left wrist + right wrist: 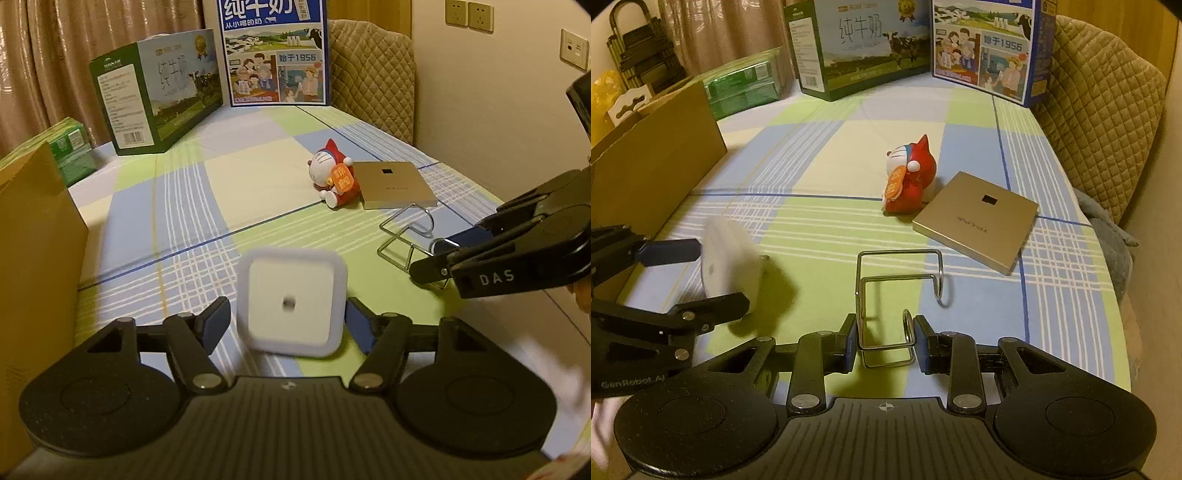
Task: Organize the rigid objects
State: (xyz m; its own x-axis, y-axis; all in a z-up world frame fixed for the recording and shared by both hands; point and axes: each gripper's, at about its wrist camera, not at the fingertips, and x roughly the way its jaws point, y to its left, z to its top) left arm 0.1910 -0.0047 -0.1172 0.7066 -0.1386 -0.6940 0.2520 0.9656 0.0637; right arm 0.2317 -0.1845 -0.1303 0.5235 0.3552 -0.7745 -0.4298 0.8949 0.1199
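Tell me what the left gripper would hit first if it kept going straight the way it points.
The white square device already sits between the left gripper's fingers, so it comes first. Past it lies only the checked cloth, though depth is hard to judge.

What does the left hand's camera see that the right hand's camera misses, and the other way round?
Only the left view shows the wall sockets and the flat front of the white square device between the left gripper's fingers. Only the right view shows the dark rack behind the cardboard box, and the right gripper shut on the wire stand. Both show the toy figure, the gold box, the two milk cartons, the green packs and the checked cloth.
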